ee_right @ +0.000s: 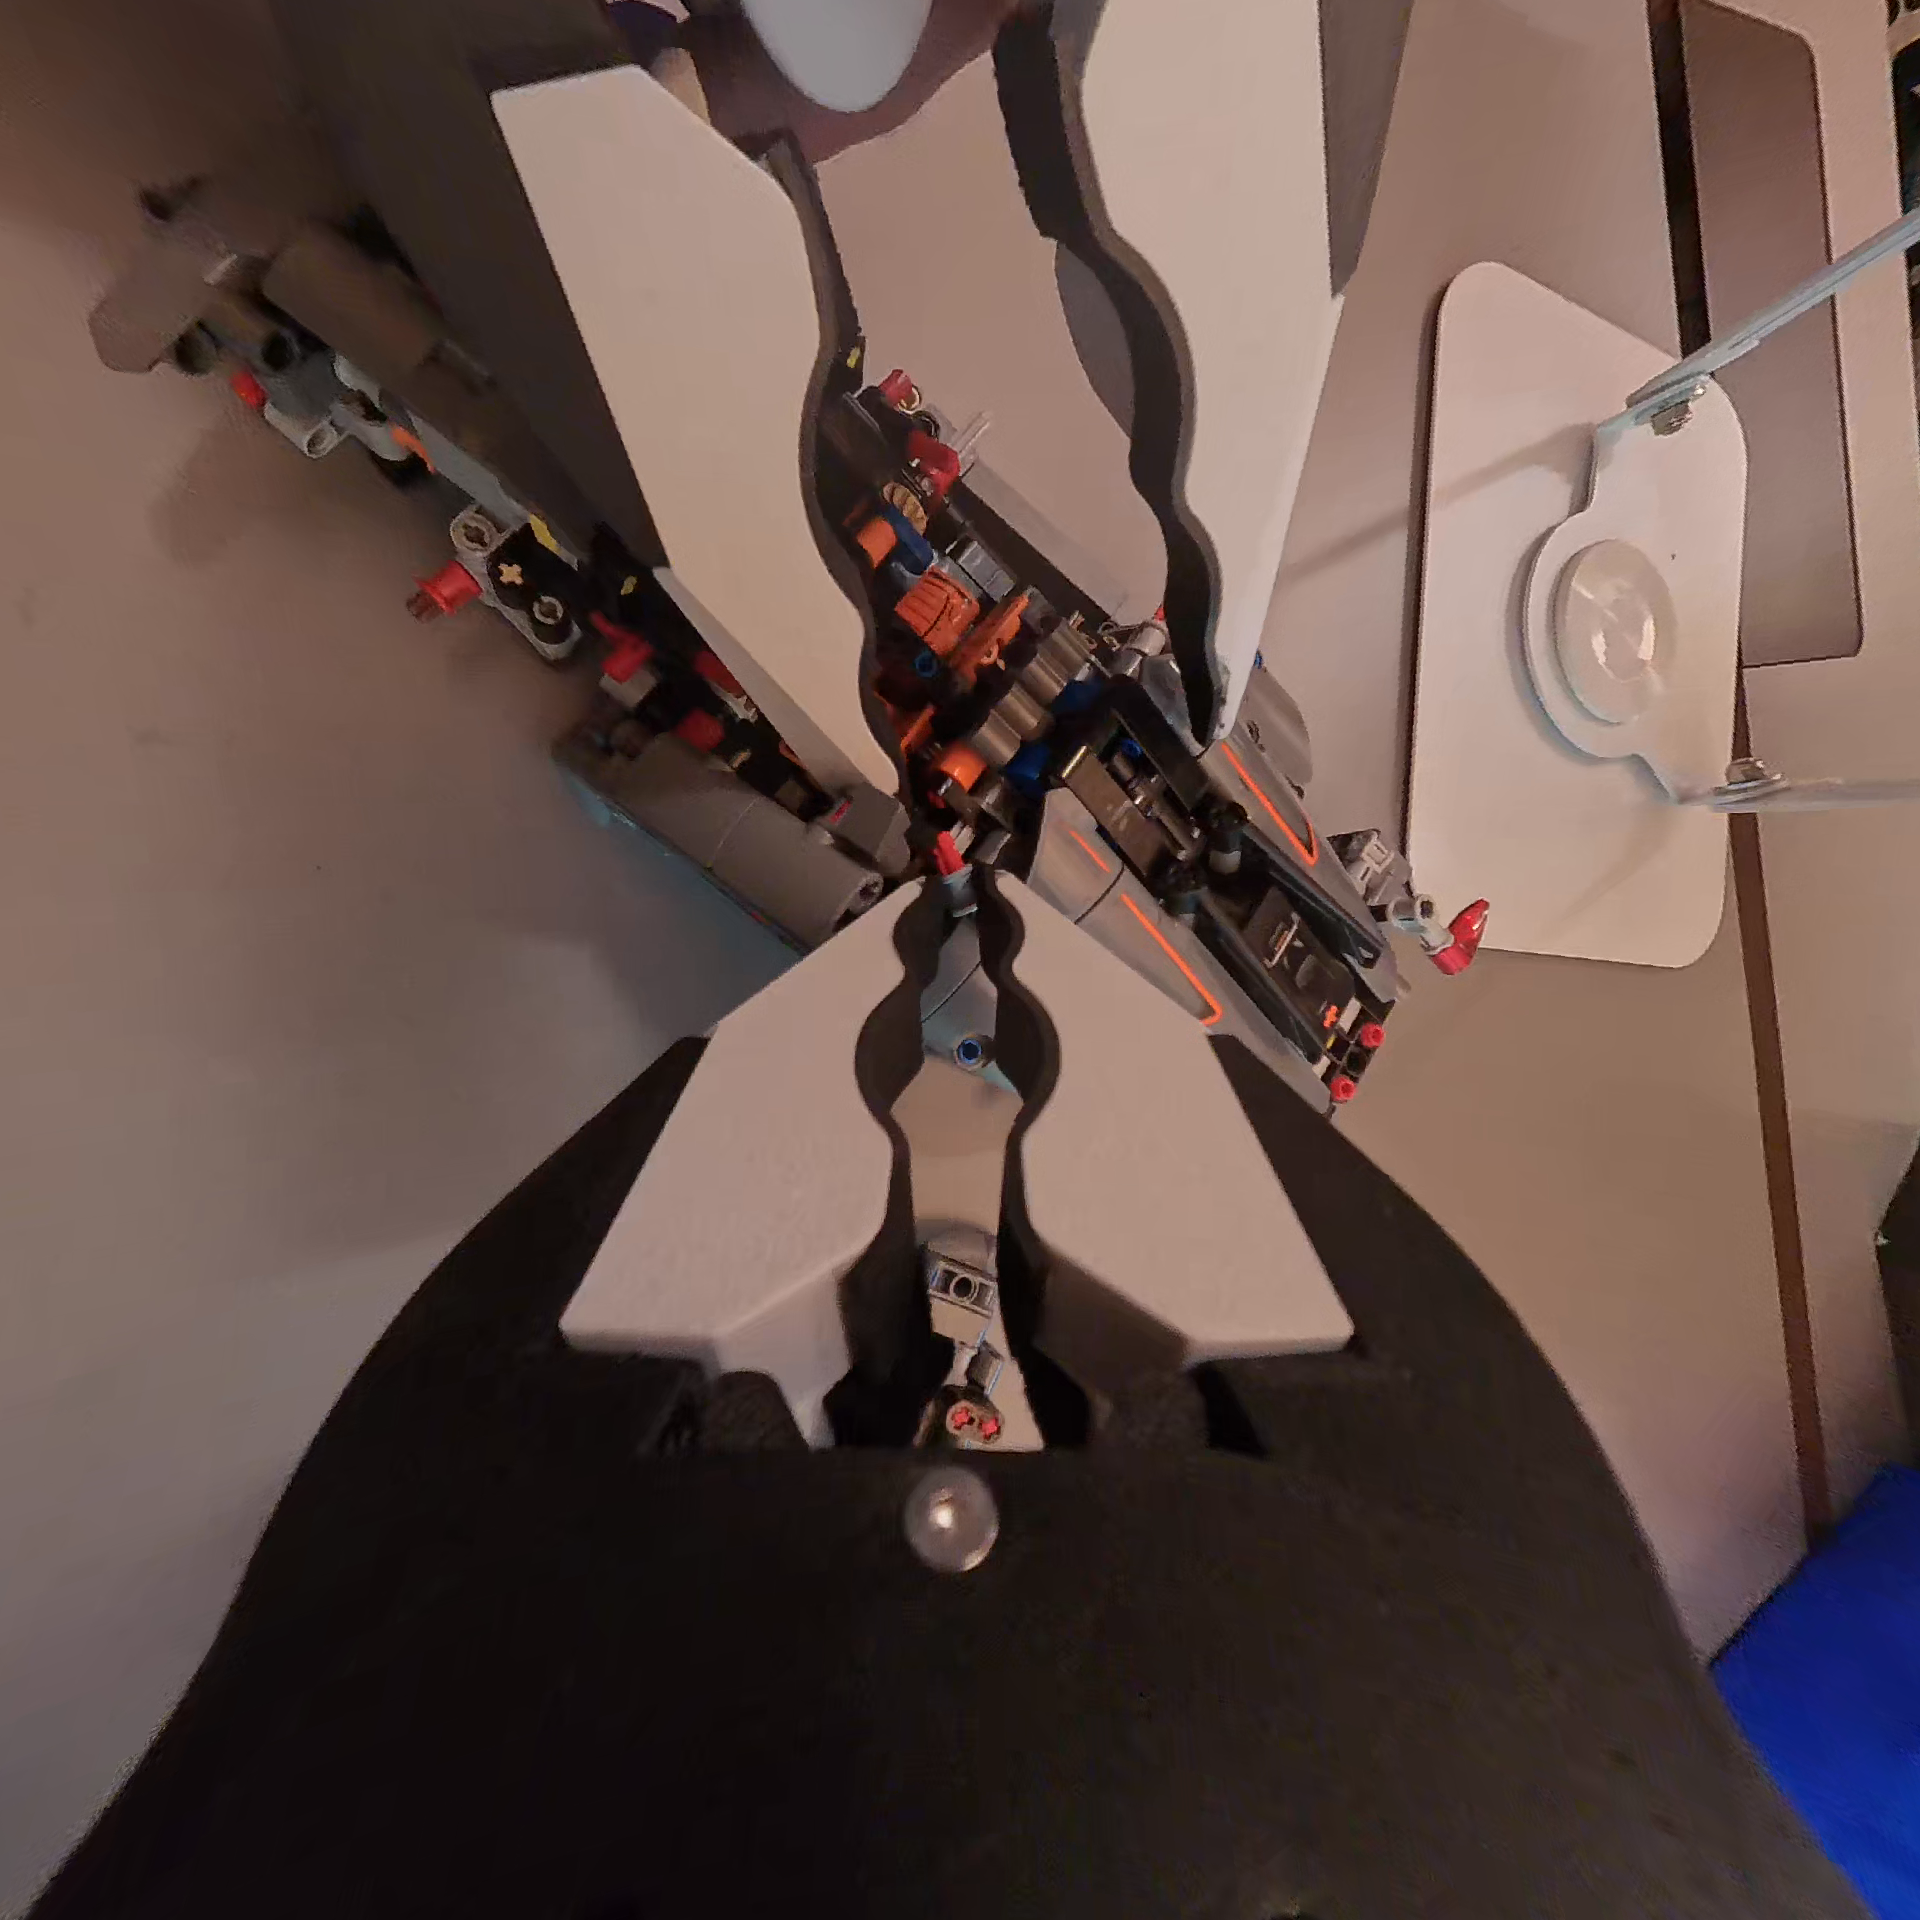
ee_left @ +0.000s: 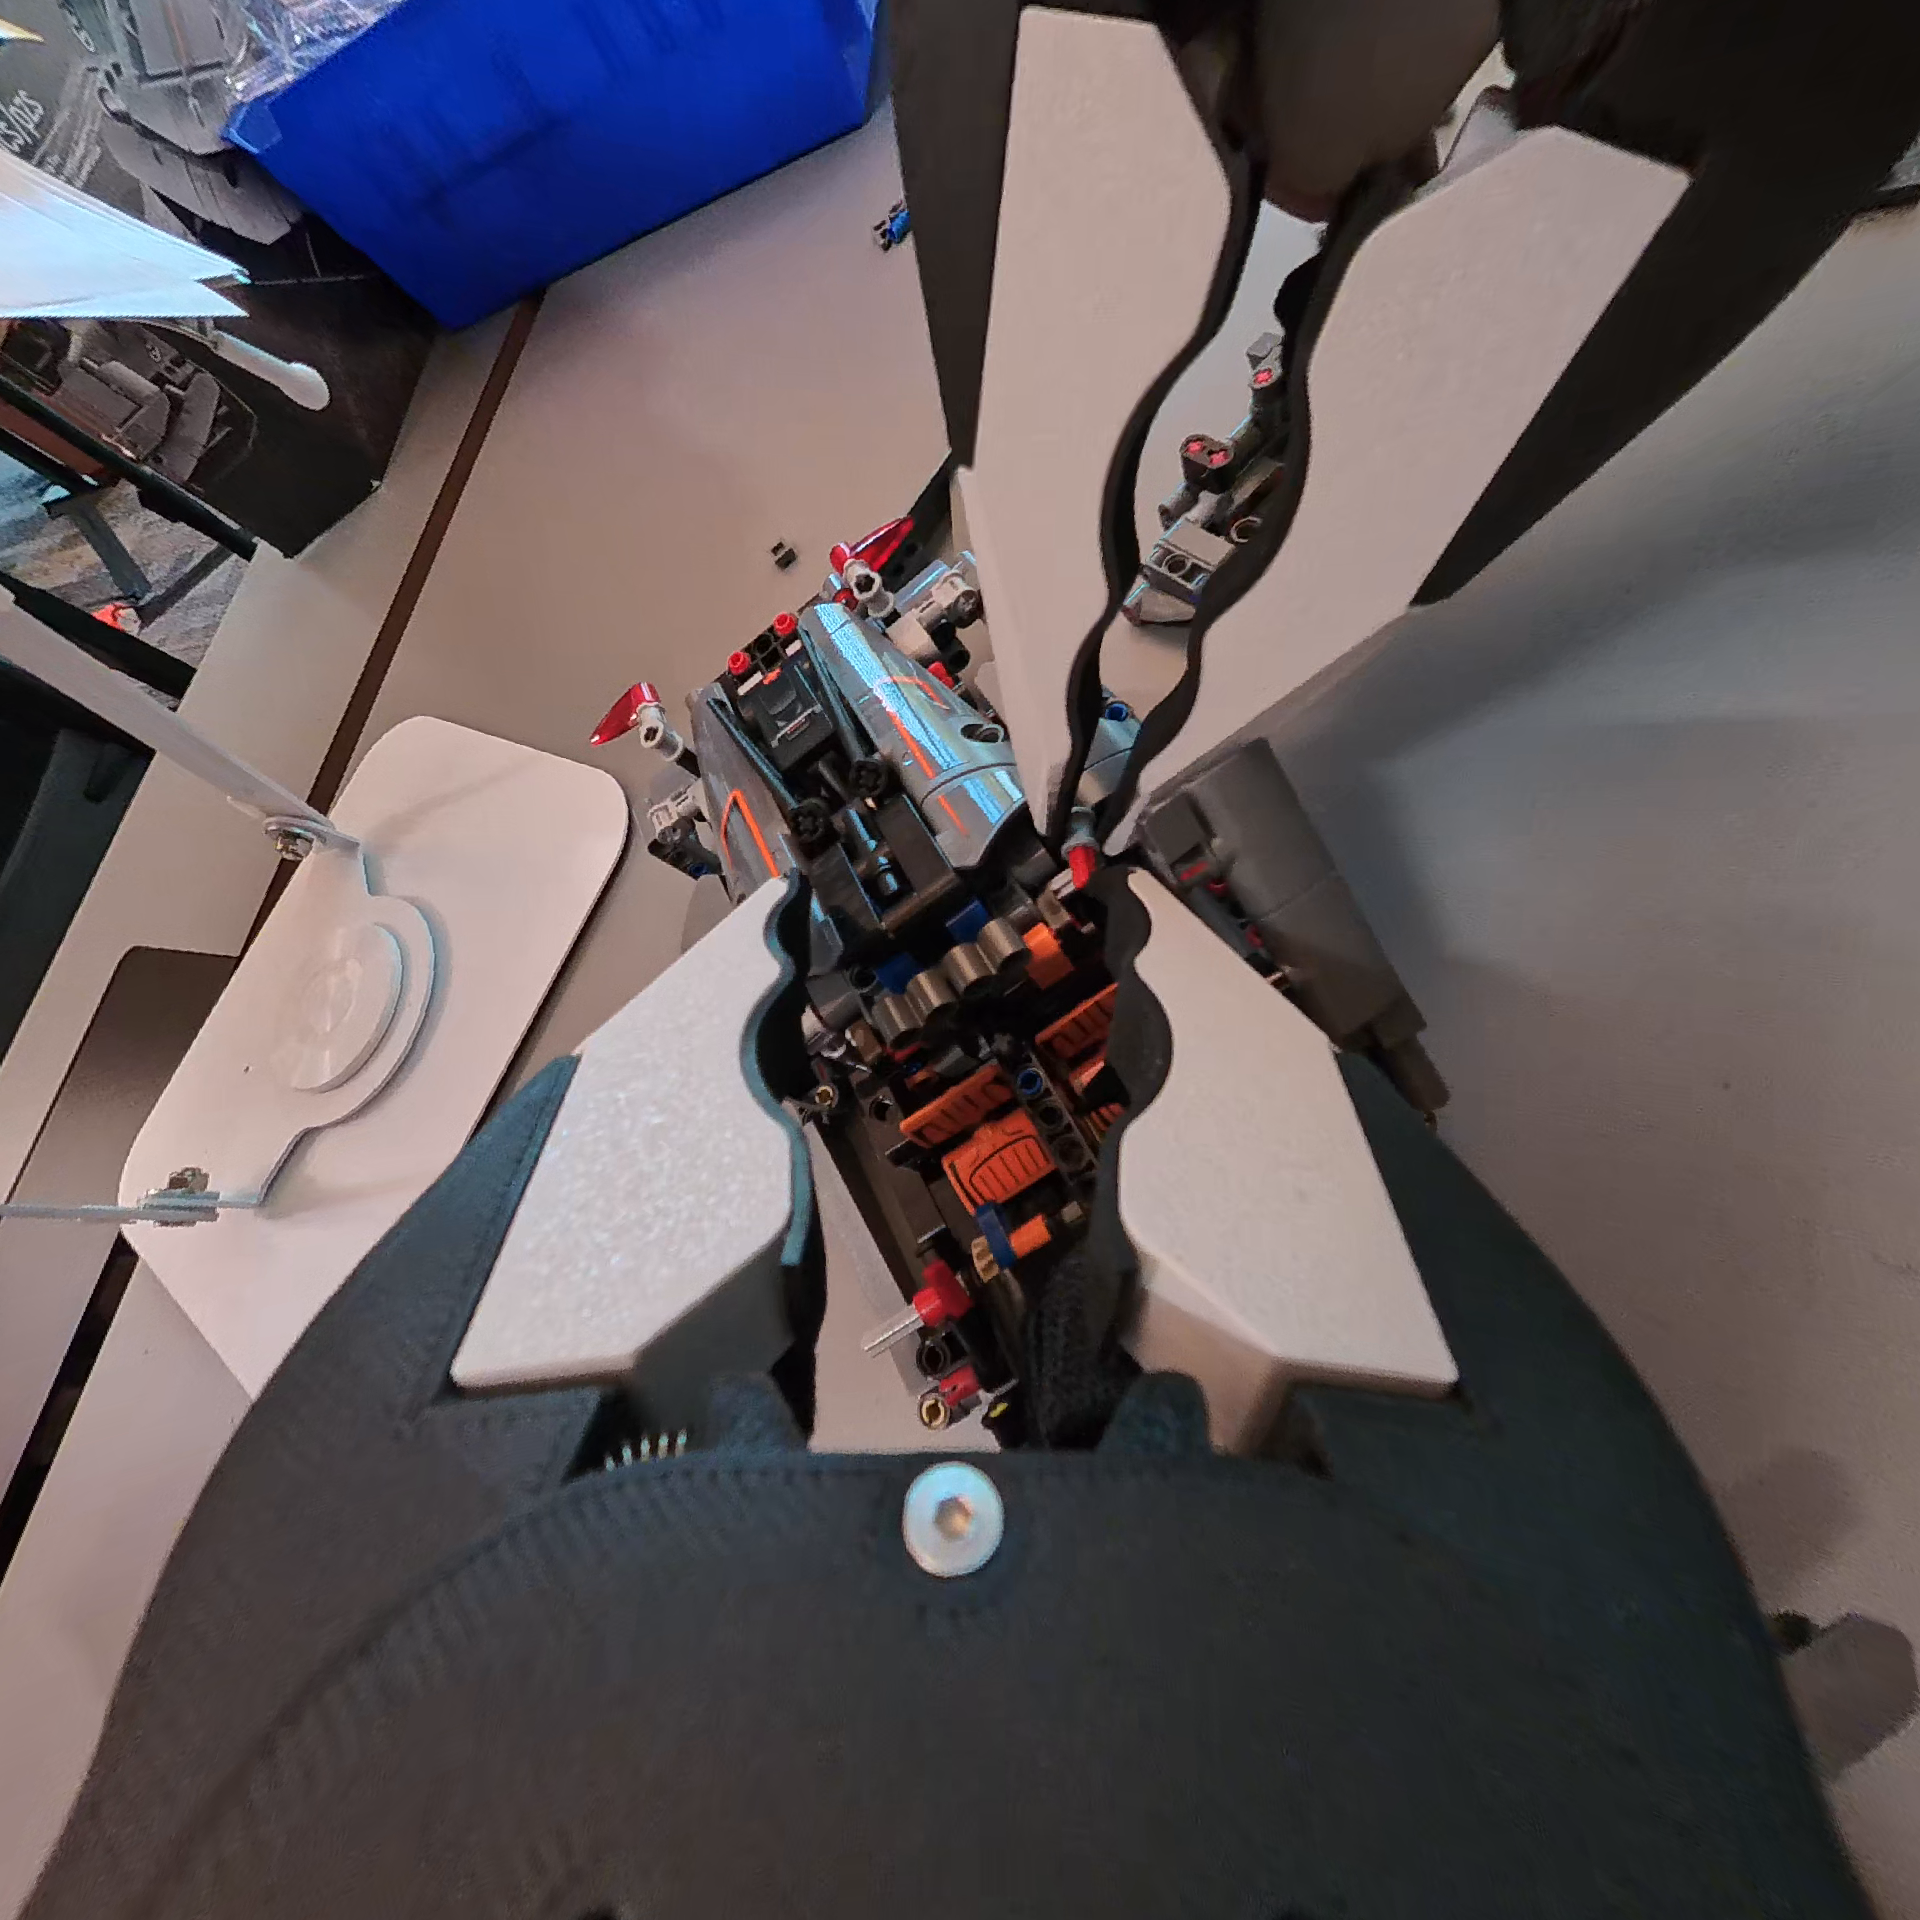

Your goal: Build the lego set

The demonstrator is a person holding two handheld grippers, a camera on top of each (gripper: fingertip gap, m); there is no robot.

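Observation:
The grey, black and orange lego model [ee_left: 914, 748] lies on the table. My left gripper [ee_left: 956, 883] is shut across the model's body, one white finger on each side. It enters the right wrist view [ee_right: 1060, 774] from the top, around the model [ee_right: 1174, 894]. My right gripper [ee_right: 961, 883] is shut, its tips pinching a small red pin [ee_right: 945, 854] at the model's side. In the left wrist view it [ee_left: 1086, 842] comes down from the top onto the same red pin [ee_left: 1081, 862]. A long grey sub-assembly [ee_left: 1278, 914] lies right beside the model.
A small grey sub-assembly [ee_left: 1216, 488] lies on the table behind the right gripper. A blue bin [ee_left: 551, 135] and the set's box [ee_left: 156, 416] are at the far left. A white stand base [ee_left: 447, 883] sits left of the model. Tiny loose parts [ee_left: 781, 554] lie on the table. Less than 4 cm separates the two grippers' tips.

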